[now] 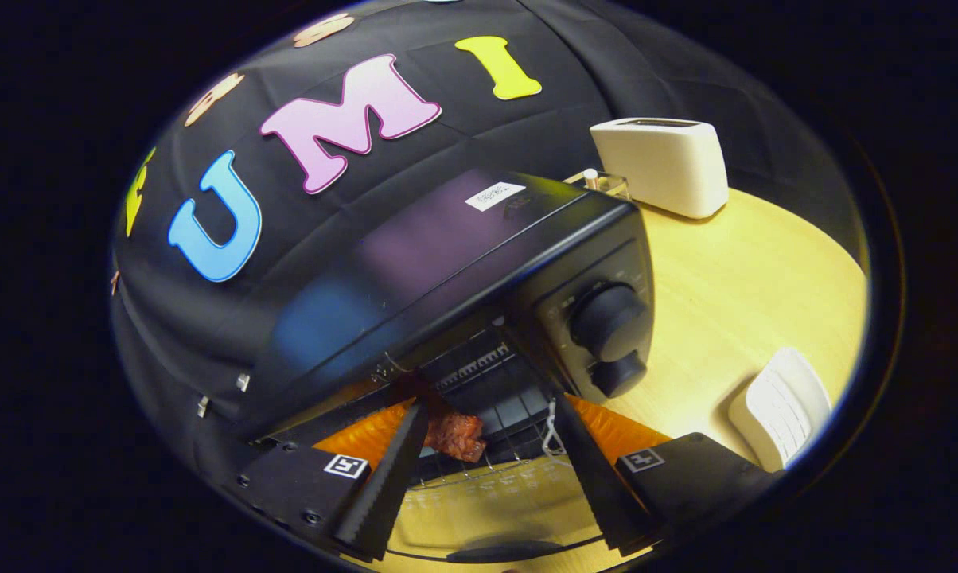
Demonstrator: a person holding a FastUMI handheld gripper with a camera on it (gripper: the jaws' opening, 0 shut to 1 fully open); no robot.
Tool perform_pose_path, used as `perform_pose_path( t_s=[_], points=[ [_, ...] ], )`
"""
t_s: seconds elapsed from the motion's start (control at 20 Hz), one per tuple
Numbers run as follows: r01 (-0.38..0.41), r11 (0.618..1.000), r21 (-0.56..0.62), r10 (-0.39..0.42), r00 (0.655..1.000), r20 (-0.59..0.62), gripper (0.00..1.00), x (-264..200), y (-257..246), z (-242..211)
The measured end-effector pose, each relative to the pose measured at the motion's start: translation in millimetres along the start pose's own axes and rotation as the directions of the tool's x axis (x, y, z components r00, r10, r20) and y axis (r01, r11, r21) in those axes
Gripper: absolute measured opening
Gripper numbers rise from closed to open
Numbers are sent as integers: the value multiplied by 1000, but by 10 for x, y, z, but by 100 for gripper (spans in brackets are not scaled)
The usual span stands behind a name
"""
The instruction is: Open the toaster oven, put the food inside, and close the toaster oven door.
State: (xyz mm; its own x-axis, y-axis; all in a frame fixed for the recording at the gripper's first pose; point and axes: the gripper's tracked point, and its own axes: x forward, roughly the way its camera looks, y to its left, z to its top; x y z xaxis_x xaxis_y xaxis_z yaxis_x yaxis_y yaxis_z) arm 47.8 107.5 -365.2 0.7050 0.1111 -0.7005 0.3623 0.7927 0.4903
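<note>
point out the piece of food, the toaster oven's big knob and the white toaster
piece of food (463, 434): gripper view, on its reddish middle, by the left finger of the open gripper (487, 446).
big knob (609, 321): gripper view, on its round black face.
white toaster (663, 165): gripper view, on its front side.

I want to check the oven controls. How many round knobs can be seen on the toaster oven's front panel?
2. The larger knob sits above the smaller knob on the toaster oven panel, right of the open cavity. The hand-held gripper is open, food beside its left finger. More knobs may be hidden.
</note>
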Motion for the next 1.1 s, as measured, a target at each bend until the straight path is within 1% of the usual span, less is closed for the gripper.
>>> perform_pose_path(
  t_s=[0.15, 0.45, 0.6, 0.75, 0.9, 1.0, 1.1],
  points=[
    [13, 999, -37, -13, 1000, 7, 98, -169, -62, 26],
    [-37, 994, -107, 39, 999, 13, 98, -682, -38, 147],
    [-53, 983, -175, 55, 998, 8, 98, -954, -8, 95],
    [-66, 965, -252, 63, 998, -21, 98, -1158, 47, -85],
    [-86, 937, -339, 69, 996, -63, 98, -1315, 83, -353],
    [-112, 926, -362, 75, 990, -115, 98, -1360, 127, -595],
    [-126, 916, -380, 59, 981, -184, 98, -1373, 113, -891]
  ],
)
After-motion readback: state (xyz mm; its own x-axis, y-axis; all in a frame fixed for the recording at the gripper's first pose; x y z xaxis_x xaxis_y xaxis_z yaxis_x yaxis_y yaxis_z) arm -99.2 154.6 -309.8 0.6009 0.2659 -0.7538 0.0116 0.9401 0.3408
